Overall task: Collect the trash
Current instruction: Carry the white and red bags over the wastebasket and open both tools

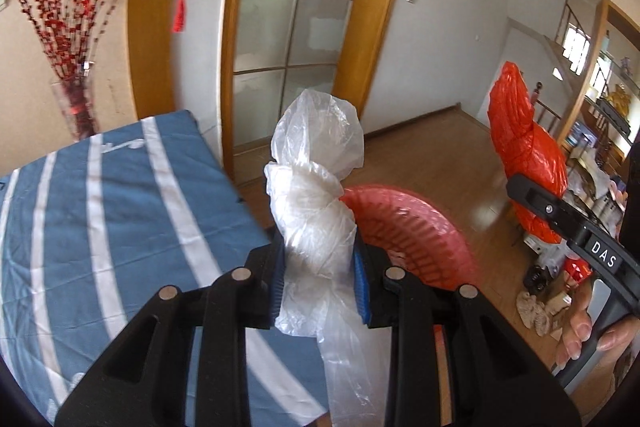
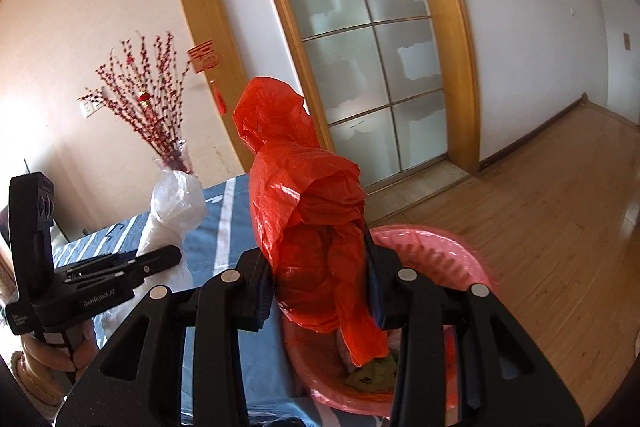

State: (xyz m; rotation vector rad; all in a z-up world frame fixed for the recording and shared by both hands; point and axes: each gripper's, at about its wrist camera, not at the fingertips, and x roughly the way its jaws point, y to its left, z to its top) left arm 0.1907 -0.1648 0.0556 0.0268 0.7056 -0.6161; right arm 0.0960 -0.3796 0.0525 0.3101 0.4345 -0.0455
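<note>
My left gripper (image 1: pixel 319 267) is shut on a crumpled clear white plastic bag (image 1: pixel 316 187) that stands up between its blue pads and hangs below them. My right gripper (image 2: pixel 320 283) is shut on a crumpled red plastic bag (image 2: pixel 308 211), held above a pink bin (image 2: pixel 432 259) lined with a pink bag, with some trash at its bottom. The pink bin (image 1: pixel 412 231) sits just beyond the left gripper too. The red bag (image 1: pixel 528 155) and right gripper (image 1: pixel 560 219) show at the right of the left wrist view. The white bag (image 2: pixel 172 215) and left gripper (image 2: pixel 120 267) show at the left of the right wrist view.
A table with a blue, white-striped cloth (image 1: pixel 100 219) lies to the left of the bin. A glass vase of red branches (image 1: pixel 76 107) stands at its far corner. A wooden-framed frosted glass door (image 1: pixel 296 27) is behind. Clutter lies on the wooden floor at the right (image 1: pixel 552 291).
</note>
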